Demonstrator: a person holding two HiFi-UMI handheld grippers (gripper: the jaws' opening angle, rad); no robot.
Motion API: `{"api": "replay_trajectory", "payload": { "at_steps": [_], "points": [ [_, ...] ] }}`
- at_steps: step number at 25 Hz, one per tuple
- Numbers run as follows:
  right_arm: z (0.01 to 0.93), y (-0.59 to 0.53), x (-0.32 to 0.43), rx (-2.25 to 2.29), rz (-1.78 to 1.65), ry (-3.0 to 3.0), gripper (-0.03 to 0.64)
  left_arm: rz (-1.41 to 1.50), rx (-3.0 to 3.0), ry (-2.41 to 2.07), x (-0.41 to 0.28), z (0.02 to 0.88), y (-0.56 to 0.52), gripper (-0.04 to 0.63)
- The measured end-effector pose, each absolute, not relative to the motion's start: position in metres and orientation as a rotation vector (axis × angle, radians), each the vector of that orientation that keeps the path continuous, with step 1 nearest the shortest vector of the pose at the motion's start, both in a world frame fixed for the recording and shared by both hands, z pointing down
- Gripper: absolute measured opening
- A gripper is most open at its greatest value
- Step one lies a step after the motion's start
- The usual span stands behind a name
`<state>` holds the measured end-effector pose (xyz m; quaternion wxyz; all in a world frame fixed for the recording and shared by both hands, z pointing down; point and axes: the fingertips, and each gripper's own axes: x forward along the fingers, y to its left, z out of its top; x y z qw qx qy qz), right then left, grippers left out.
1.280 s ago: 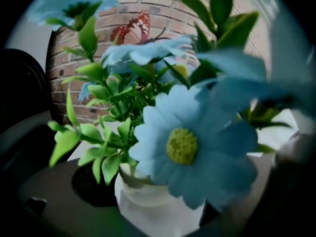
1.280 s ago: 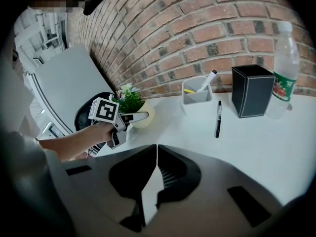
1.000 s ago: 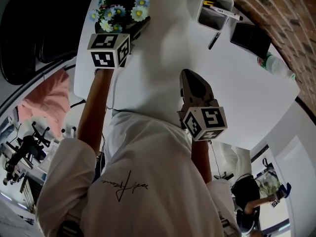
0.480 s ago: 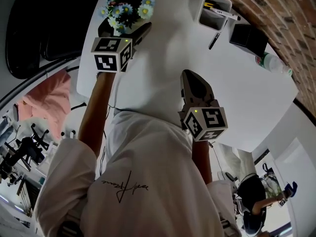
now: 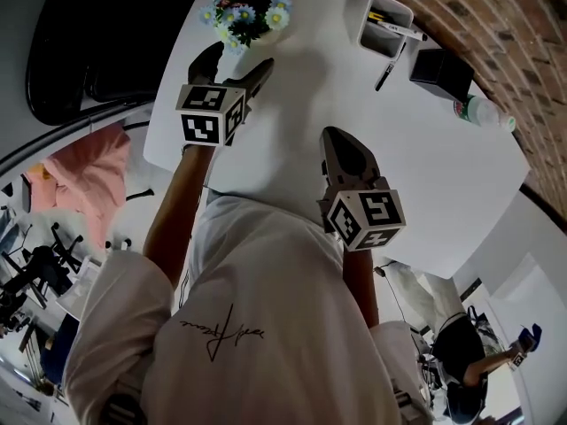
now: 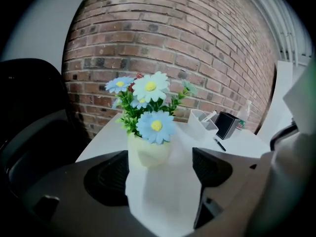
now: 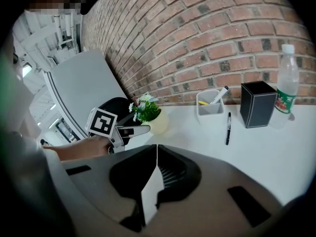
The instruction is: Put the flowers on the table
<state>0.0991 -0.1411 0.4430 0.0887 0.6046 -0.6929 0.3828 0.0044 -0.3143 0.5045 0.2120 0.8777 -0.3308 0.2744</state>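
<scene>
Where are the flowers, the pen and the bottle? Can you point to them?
flowers [image 6: 156, 126], left gripper view, on the front blue bloom.
pen [image 7: 228, 128], right gripper view, on the middle of its barrel.
bottle [image 7: 283, 101], right gripper view, on its label.

The white table [image 5: 425, 149] carries 5 things. Near its left end stands a pale yellow pot of flowers [image 6: 150, 127], blue and white daisies over green leaves. Further along sits a white open-topped holder [image 5: 386, 23] with markers [image 5: 409, 28] sticking out of it. Just beside the holder, a black pen [image 5: 387, 69] lies flat on the tabletop. To its right stands a black box [image 5: 440, 72], and next to that a clear plastic bottle [image 5: 483, 113] with a green label and a white cap.
</scene>
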Motion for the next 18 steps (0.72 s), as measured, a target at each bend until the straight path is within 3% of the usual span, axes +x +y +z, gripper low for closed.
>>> {"api": "replay_trajectory", "payload": {
  "at_steps": [3, 18],
  "points": [
    [0.438, -0.140, 0.095, 1.794, 1.121, -2.081, 0.025, 0.756, 2.444, -0.942, -0.005, 0.500, -0.306, 0.298],
    [0.408, -0.120, 0.088, 1.797, 0.986, -2.138, 0.025, 0.675, 2.492, -0.957, -0.023, 0.462, -0.265, 0.195]
  ]
}}
